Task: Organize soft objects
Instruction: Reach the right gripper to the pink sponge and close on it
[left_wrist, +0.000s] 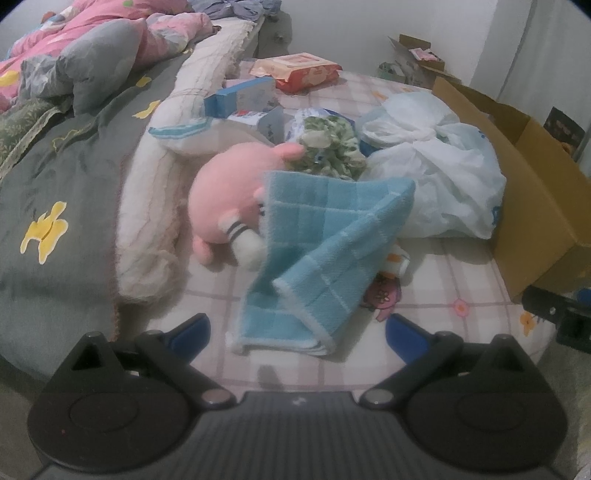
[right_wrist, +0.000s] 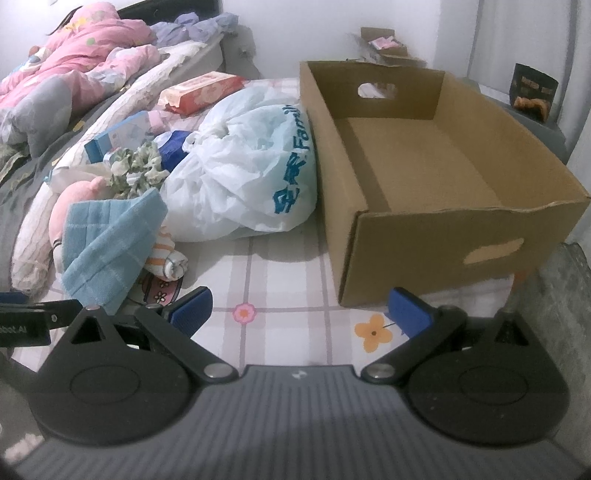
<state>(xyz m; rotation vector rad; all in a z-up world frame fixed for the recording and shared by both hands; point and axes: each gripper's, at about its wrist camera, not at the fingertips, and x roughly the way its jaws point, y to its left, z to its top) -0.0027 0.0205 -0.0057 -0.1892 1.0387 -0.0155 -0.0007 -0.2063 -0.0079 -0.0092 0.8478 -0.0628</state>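
- The blue towel (left_wrist: 325, 251) lies draped over the near side of the pink plush toy (left_wrist: 225, 206), hiding much of it, on the checked bed sheet (left_wrist: 443, 266).
- A small rolled striped cloth (right_wrist: 168, 260) peeks out from under the towel's right edge, mostly covered.
- Just behind the plush sits a green patterned fabric bundle (left_wrist: 328, 147), its lower part hidden by the towel.
- To the right, a knotted white plastic bag (right_wrist: 251, 177) presses against the left wall of the empty cardboard box (right_wrist: 436, 162); in the left wrist view the box is cut off by the frame.
- Far off lie boxes and a pink quilt (left_wrist: 92, 33), blurred.
- Left gripper (left_wrist: 297, 330) hangs low just before the towel's near edge, fingers spread wide, holding nothing.
- Right gripper (right_wrist: 301, 310) hovers over bare sheet near the box's near corner, also spread wide and empty.
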